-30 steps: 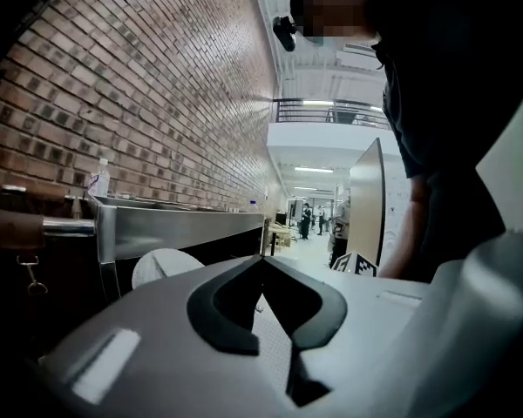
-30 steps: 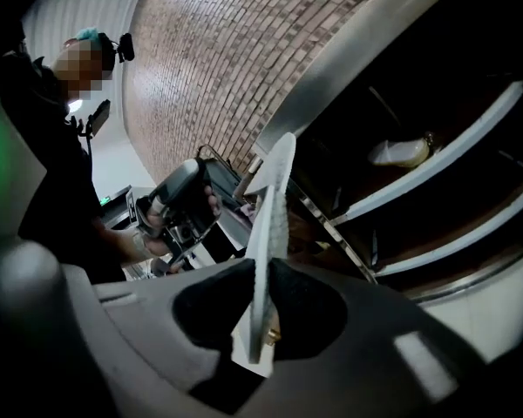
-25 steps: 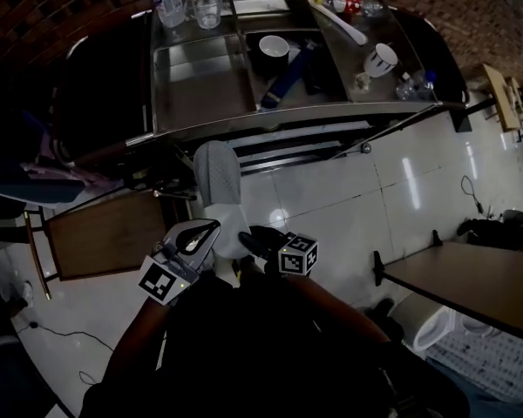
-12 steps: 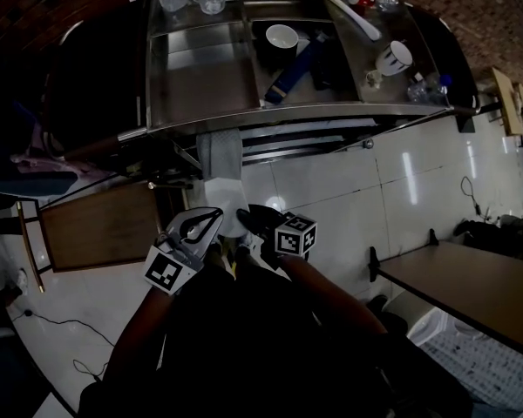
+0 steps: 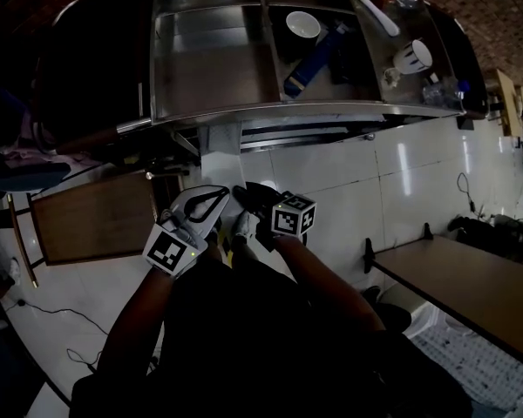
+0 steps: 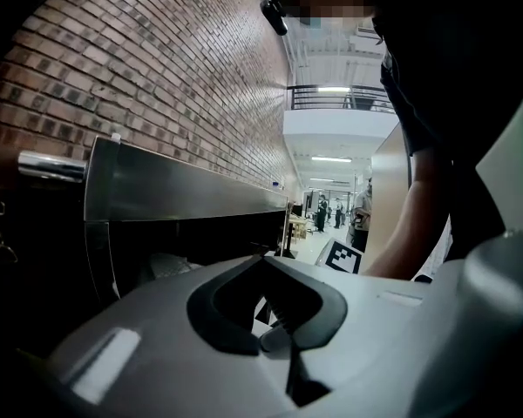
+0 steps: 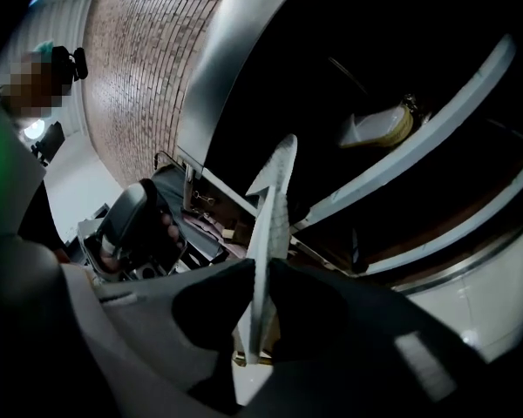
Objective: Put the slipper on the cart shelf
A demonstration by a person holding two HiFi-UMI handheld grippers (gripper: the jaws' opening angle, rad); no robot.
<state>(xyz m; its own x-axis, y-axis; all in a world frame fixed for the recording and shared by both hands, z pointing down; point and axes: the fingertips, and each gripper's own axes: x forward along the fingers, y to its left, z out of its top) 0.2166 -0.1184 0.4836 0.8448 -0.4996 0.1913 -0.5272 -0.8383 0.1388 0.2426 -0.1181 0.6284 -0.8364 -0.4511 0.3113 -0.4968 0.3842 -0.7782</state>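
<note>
**Grip state.** R gripper (image 7: 260,277): jaws pinch the slipper (image 7: 270,207) by the thin edge of its sole, and the sole stands on edge. L gripper (image 5: 218,200): jaws pressed together, nothing between them, just beside the R gripper.

**Key relation.** The slipper's long axis runs straight out from the R jaws toward the cart (image 5: 244,116). Its far end is near the cart's front edge and not yet on a shelf. In the right gripper view the shelf rail (image 7: 418,138) lies ahead, to the right of the slipper's tip.

**Next move (est.).** R hand is the working hand. It likely needs to advance along the slipper's axis into the opening, then lower.
</note>
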